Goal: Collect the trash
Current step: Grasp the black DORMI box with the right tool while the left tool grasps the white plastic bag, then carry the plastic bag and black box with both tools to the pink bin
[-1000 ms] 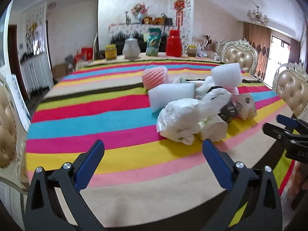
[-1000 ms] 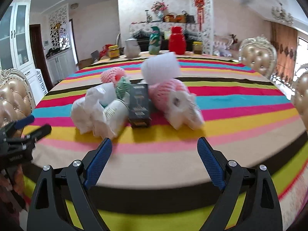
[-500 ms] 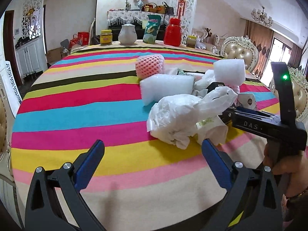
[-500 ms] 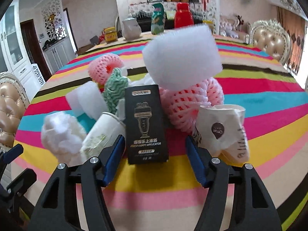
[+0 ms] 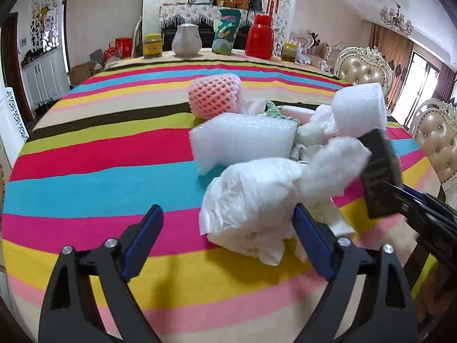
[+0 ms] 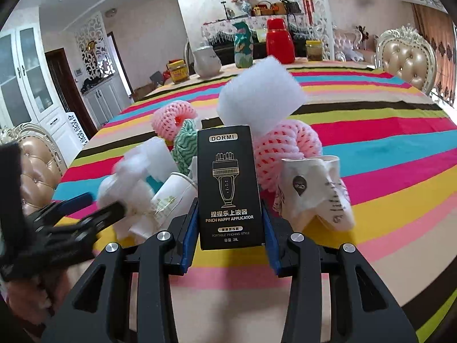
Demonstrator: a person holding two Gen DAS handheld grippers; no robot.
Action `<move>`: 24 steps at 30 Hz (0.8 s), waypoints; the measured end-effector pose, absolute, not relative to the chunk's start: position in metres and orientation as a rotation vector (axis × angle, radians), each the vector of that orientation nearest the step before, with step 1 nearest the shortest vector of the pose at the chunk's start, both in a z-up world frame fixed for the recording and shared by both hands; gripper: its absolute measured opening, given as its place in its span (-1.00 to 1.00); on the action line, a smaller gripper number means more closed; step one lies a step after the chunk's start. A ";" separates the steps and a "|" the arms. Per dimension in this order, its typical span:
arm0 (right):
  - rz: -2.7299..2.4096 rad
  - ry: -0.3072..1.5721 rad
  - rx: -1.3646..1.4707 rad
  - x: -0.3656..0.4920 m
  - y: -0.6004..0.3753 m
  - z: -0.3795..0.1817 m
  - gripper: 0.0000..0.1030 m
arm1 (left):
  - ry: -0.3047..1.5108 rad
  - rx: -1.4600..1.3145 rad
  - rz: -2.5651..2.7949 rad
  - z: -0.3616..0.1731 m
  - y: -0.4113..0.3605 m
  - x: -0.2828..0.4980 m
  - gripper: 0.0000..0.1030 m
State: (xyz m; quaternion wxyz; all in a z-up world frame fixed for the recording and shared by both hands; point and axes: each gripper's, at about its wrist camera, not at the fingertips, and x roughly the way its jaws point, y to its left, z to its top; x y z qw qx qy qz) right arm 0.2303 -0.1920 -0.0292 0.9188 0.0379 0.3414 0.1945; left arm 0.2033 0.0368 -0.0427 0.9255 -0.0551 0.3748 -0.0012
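The right gripper pinches the black DORMI box upright between its blue pads, low in the middle of the right wrist frame. Behind the box the trash pile sits on the striped tablecloth: a white foam block, pink foam netting and a crumpled paper cup. In the left wrist frame, the left gripper is spread wide, its right pad touching the white plastic bag at centre.

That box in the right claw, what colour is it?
The box is black with gold print, clearest in the right wrist view.
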 end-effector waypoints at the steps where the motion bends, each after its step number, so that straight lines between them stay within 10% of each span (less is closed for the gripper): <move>1: 0.400 0.698 0.084 0.228 -0.194 -0.029 -0.23 | 0.780 -0.112 -0.007 -0.045 0.035 0.207 0.49; 6: 0.395 0.696 0.100 0.222 -0.199 -0.033 -0.23 | 0.791 -0.146 -0.090 -0.046 0.031 0.211 -0.45; 24: 0.384 0.663 0.099 0.197 -0.197 -0.037 -0.23 | 0.600 -0.181 0.036 -0.023 0.042 0.153 -0.49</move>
